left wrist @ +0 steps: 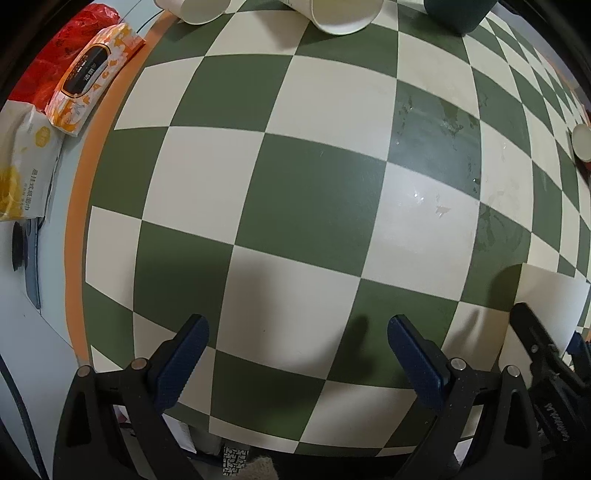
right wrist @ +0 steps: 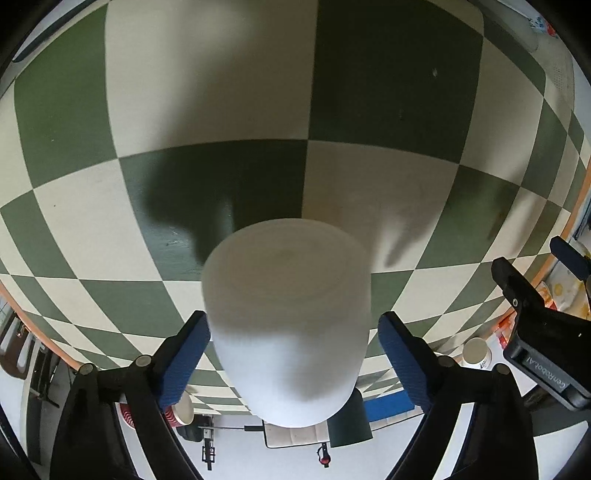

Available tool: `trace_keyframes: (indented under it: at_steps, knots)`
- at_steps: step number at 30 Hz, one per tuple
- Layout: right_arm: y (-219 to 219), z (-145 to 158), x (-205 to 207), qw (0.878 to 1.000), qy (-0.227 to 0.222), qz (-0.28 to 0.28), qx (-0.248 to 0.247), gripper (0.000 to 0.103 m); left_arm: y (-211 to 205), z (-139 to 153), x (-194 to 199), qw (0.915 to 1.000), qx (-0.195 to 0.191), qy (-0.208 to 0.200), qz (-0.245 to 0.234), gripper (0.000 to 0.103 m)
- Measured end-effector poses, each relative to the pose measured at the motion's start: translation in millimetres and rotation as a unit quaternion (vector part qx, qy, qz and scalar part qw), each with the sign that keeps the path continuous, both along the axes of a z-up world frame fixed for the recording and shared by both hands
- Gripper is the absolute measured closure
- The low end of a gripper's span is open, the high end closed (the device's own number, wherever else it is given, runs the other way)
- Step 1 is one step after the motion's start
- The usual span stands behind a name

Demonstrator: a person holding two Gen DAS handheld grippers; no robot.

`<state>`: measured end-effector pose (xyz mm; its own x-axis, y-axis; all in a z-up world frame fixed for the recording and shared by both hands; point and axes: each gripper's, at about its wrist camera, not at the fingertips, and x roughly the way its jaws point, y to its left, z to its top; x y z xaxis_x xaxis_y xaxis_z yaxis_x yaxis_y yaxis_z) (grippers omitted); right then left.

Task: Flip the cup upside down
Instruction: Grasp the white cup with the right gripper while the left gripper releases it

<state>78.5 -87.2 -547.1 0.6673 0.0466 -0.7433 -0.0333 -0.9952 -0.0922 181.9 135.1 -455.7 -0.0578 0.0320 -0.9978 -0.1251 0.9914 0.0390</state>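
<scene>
while the white cup (right wrist: 286, 325) sits blurred between the right tongs (right wrist: 294, 354), its flat base facing the camera, the blue pads (right wrist: 186, 360) stand apart and whether they touch its sides cannot be told. the left tongs (left wrist: 297, 360) gape open over bare checkered tabletop (left wrist: 314, 184). two paper cups (left wrist: 341, 14) lie tipped at its far edge, wipes packs (left wrist: 90, 75) along its orange-rimmed left edge.
</scene>
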Motion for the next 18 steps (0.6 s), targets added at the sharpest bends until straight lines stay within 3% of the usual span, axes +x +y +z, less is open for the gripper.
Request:
trace_keyframes:
  at_steps: [6,18]
  knots:
    - [-1,-6,-9,1.0,-0.001,-0.005,0.004,0.026,-2,7,0,1.0,0.002,-0.004,-0.001,0.003]
    - [17,-9,-7,0.998,0.011,-0.058,0.024,0.028,-16,23,10,0.9998,0.009,-0.012,-0.014,0.003]
